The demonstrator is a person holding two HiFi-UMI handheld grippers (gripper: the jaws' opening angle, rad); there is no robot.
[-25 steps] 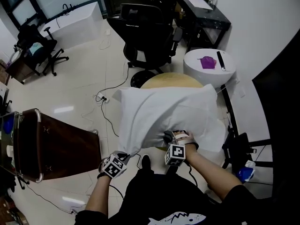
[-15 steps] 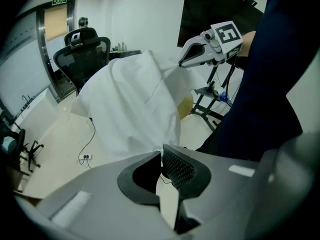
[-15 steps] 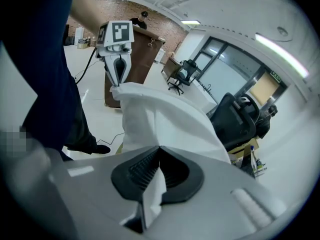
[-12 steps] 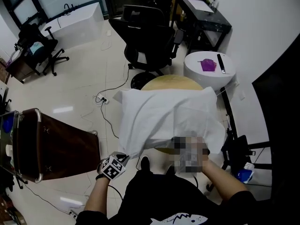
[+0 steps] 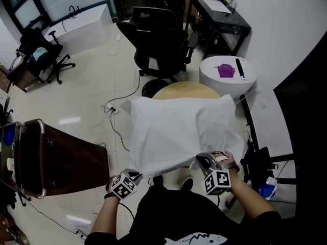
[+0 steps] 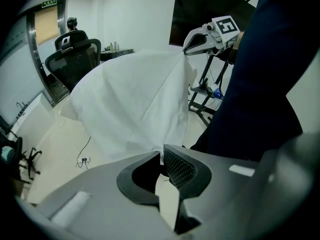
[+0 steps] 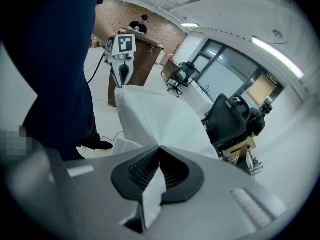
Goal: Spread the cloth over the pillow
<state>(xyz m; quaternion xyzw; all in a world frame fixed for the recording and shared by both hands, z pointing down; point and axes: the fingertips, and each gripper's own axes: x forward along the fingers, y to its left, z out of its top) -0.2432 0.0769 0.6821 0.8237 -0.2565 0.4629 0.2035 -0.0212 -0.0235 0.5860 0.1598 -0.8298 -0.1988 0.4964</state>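
**Head view.** Shows a large white fabric cloth (image 5: 173,131) lying over a bulky shape on the round tan table (image 5: 184,88). Presumably covers the pillow, which cannot be told apart from the sheet. Far edge sits at 12 o'clock, and the near edge hangs lifted towards 6 o'clock. Puts the left gripper (image 5: 137,173) at 7 o'clock and the right gripper (image 5: 202,161) at 5 o'clock, one at each near corner.

**Left gripper view.** Shows black ribbed jaws (image 6: 161,156) closed on a thin fold of white fabric. Has the sheet (image 6: 135,99) rising taut towards 12 o'clock and the other tool (image 6: 197,41) pinching the opposite corner at 1 o'clock.

**Right gripper view.** Shows jaws (image 7: 159,156) pressed together with a strip of fabric trailing out below them. Has the sheet (image 7: 160,119) running off to the partner tool (image 7: 121,71) at 11 o'clock.

**Progress.** Appears well along, with the far side already laid. Leaves lowering the near edge, smoothing it and letting go of both corners.
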